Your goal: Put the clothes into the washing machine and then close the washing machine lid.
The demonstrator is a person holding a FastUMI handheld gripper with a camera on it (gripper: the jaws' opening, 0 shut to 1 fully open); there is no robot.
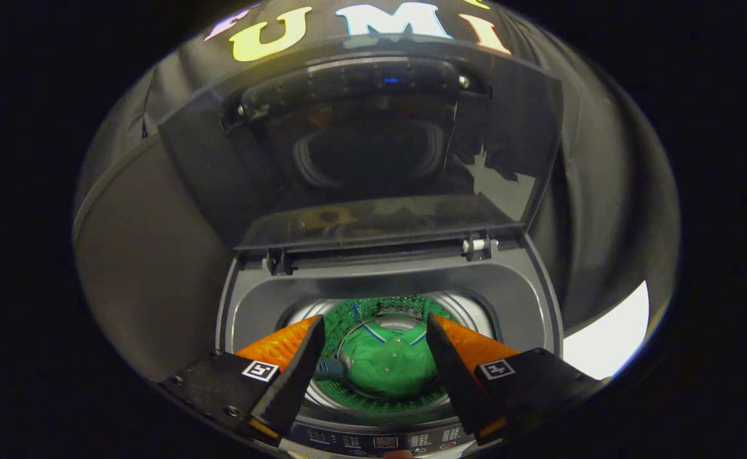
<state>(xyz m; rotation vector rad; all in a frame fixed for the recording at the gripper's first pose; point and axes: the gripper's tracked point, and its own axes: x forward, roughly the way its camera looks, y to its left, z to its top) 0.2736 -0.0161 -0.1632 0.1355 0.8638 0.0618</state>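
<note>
A top-loading washing machine [520, 299] stands right below me with its dark see-through lid [361, 146] raised upright on the rear hinges. Down in the steel drum [469, 309] lies a green polo shirt [386, 363], bunched at the bottom. My gripper [373, 328] hovers above the drum mouth, open, with nothing between its fingers. The shirt shows through the gap between them, well below the tips.
The machine's control panel [380, 441] runs along its front edge, just under the fingers. Dark booth cloth surrounds the machine on both sides. A bright white patch [609, 338] shows to the right of the machine.
</note>
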